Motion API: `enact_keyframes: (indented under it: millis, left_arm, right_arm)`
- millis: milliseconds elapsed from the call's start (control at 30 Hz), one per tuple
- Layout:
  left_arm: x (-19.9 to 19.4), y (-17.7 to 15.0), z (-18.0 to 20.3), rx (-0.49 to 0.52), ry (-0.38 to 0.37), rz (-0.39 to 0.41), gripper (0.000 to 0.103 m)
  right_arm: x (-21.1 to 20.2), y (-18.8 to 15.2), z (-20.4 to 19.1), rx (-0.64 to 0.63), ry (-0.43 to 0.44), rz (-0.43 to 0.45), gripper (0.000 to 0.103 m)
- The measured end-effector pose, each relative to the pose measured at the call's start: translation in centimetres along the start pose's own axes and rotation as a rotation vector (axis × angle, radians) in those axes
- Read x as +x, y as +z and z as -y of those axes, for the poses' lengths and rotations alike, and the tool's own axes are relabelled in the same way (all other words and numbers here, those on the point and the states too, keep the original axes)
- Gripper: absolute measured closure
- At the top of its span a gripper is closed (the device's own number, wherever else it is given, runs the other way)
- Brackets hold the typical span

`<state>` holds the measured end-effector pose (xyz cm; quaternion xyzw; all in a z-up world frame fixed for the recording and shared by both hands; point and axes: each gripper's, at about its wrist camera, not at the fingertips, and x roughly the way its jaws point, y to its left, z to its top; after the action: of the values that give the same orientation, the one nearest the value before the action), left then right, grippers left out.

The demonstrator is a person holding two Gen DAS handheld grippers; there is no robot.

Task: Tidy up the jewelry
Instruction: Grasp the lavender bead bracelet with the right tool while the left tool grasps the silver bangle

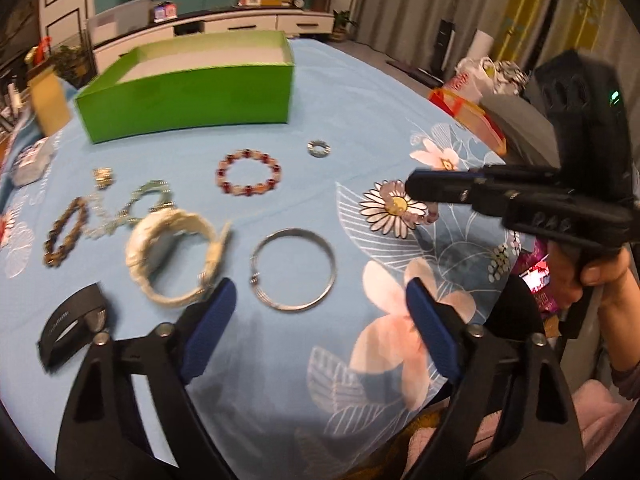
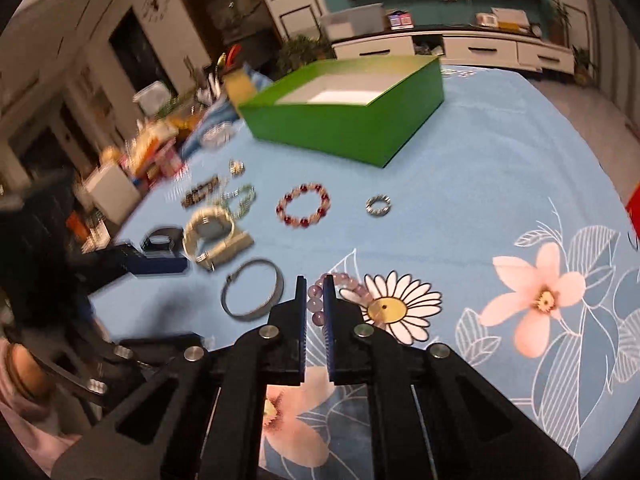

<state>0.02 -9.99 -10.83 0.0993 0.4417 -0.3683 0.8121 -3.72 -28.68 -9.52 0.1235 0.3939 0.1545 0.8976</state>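
A green box (image 1: 188, 96) with a white inside stands open at the back of the blue floral cloth; it also shows in the right wrist view (image 2: 352, 128). In front lie a red-and-pink bead bracelet (image 1: 248, 172), a small silver ring (image 1: 318, 148), a silver bangle (image 1: 292, 268), a cream watch (image 1: 176, 256), a brown bead bracelet (image 1: 66, 232) and a green chain (image 1: 132, 208). My left gripper (image 1: 320, 312) is open above the cloth, near the bangle. My right gripper (image 2: 314, 292) is shut on a pale purple bead bracelet (image 2: 344, 284) that lies on the cloth.
A black band (image 1: 72, 324) lies at the front left. Cluttered boxes and bags stand past the table's left edge (image 2: 152, 152). Red and white bags (image 1: 468, 96) sit off the right side. A white TV cabinet (image 1: 224, 28) is behind.
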Motion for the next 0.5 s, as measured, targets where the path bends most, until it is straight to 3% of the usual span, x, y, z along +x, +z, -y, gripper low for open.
enact_keyframes:
  millis: [167, 267, 400, 433, 500]
  left_arm:
    - [2.4, 0.7, 0.6, 0.017, 0.005, -0.035, 0.037]
    - [3.7, 0.9, 0.7, 0.028, 0.027, -0.057, 0.058]
    - [4.1, 0.9, 1.0, 0.046, 0.04, -0.047, 0.071]
    - [4.1, 0.9, 1.0, 0.047, 0.039, -0.046, 0.082]
    - [3.9, 0.6, 0.7, 0.03, 0.039, -0.044, 0.094]
  right_arm:
    - [-0.6, 0.1, 0.2, 0.025, 0.025, 0.032, 0.095]
    - [-0.9, 0.1, 0.2, 0.033, 0.037, 0.047, 0.095]
    - [-1.2, 0.2, 0.5, 0.04, 0.05, 0.058, 0.095]
    - [-1.1, 0.3, 0.5, 0.042, 0.053, 0.057, 0.095]
    - [-1.0, 0.3, 0.8, 0.058, 0.065, 0.058, 0.095]
